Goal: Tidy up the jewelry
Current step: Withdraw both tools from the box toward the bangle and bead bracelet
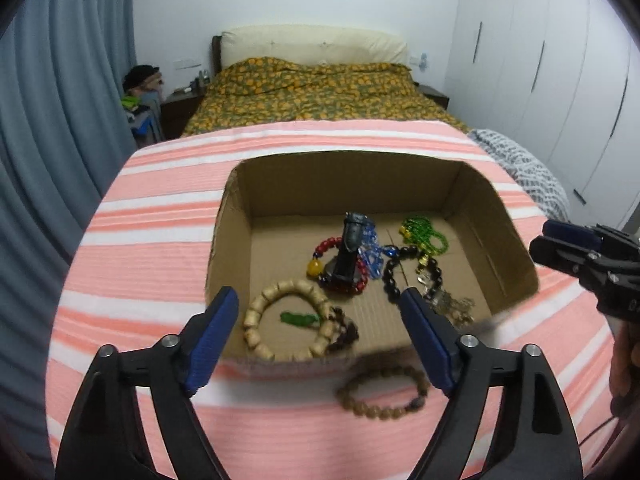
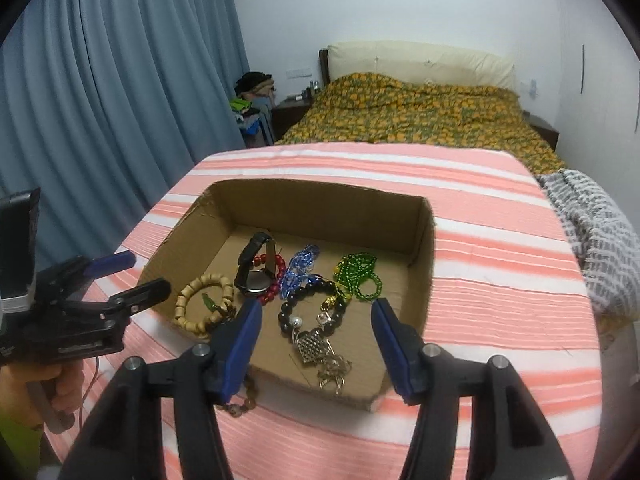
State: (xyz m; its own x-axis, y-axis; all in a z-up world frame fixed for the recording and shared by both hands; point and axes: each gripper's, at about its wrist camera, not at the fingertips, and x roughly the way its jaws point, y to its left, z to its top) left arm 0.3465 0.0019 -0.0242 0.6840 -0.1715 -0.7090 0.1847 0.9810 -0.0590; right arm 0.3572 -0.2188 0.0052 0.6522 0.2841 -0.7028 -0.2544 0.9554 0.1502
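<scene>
One brown bead bracelet lies below open left gripper.

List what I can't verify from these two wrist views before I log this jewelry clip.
- Brown bead bracelet outside the cardboard box: motion-blurred in the left wrist view; the right wrist view shows only a bit behind the right gripper.
- Metal chain pile: partly behind the left gripper finger; separate pieces unclear.
- Watch: dial too small to read.
- Box's near inner wall: unseen in both views.
</scene>
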